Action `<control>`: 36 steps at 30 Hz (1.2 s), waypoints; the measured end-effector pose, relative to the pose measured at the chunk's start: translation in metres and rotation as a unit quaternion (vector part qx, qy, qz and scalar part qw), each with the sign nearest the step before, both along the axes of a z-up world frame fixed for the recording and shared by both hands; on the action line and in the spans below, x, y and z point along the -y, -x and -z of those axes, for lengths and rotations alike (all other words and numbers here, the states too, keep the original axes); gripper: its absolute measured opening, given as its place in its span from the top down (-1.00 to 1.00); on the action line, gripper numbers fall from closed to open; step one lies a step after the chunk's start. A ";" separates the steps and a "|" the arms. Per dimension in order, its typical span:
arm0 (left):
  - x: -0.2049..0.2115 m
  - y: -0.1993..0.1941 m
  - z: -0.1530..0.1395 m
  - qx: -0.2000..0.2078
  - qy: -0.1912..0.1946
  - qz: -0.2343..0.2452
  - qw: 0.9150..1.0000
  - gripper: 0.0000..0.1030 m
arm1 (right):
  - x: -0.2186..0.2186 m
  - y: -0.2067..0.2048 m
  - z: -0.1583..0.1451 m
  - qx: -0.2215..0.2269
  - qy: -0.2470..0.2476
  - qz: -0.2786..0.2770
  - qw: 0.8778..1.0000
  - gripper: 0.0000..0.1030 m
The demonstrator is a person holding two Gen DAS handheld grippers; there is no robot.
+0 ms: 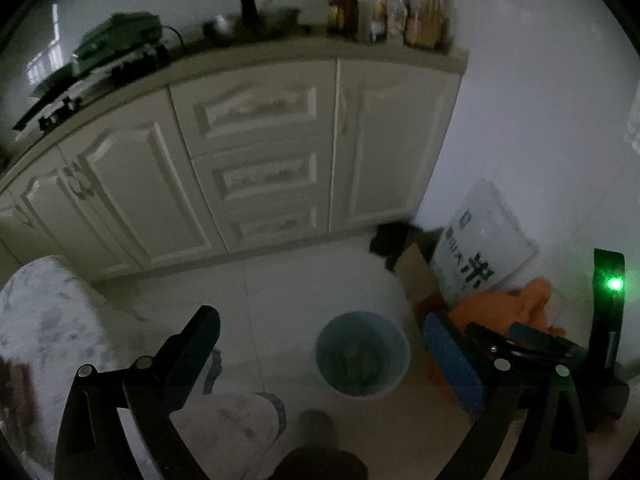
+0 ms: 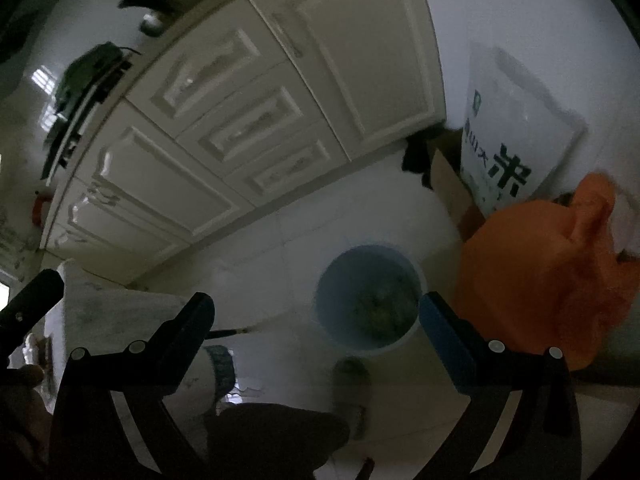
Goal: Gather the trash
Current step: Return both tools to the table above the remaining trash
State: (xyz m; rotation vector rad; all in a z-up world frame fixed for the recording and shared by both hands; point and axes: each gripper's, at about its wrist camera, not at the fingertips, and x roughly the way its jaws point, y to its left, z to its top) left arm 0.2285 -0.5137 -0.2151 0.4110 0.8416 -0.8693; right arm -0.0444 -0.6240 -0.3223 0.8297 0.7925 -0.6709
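Note:
A round blue trash bin (image 1: 363, 354) stands on the pale tiled floor with greenish waste inside; it also shows in the right wrist view (image 2: 368, 300). My left gripper (image 1: 320, 360) is open and empty, held above the floor just left of the bin. My right gripper (image 2: 316, 332) is open and empty, with the bin between its fingertips and a little beyond. The right gripper also shows in the left wrist view (image 1: 532, 344) at the right, by the bag. An orange plastic bag (image 2: 548, 276) lies right of the bin.
Cream kitchen cabinets (image 1: 256, 152) run along the back, with a stove (image 1: 100, 60) and bottles (image 1: 400, 12) on the counter. A white rice sack (image 2: 516, 128) and cardboard (image 2: 448, 184) lean at the wall. A marbled white tabletop (image 1: 44, 320) is at the left. My foot (image 2: 352, 384) is below.

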 end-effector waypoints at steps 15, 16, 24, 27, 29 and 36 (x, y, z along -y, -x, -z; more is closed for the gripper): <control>-0.231 0.075 -0.117 0.084 0.115 -0.080 0.987 -0.97 | -0.121 -0.045 -0.146 0.093 0.116 -0.085 0.985 -1.00; -0.244 0.080 -0.121 0.091 0.118 -0.088 0.985 -0.97 | -0.131 -0.049 -0.154 0.098 0.123 -0.095 0.983 -1.00; -0.354 0.126 -0.151 0.136 0.140 -0.156 0.968 -0.97 | -0.208 -0.082 -0.200 0.134 0.167 -0.162 0.963 -1.00; -0.388 0.142 -0.160 0.152 0.141 -0.183 0.961 -0.97 | -0.236 -0.092 -0.210 0.140 0.182 -0.186 0.955 -1.00; -0.411 0.154 -0.165 0.162 0.146 -0.202 0.955 -0.97 | -0.256 -0.098 -0.217 0.147 0.192 -0.201 0.949 -1.00; -0.473 0.183 -0.167 0.180 0.165 -0.260 0.934 -0.99 | -0.330 -0.122 -0.229 0.159 0.231 -0.269 0.921 -1.00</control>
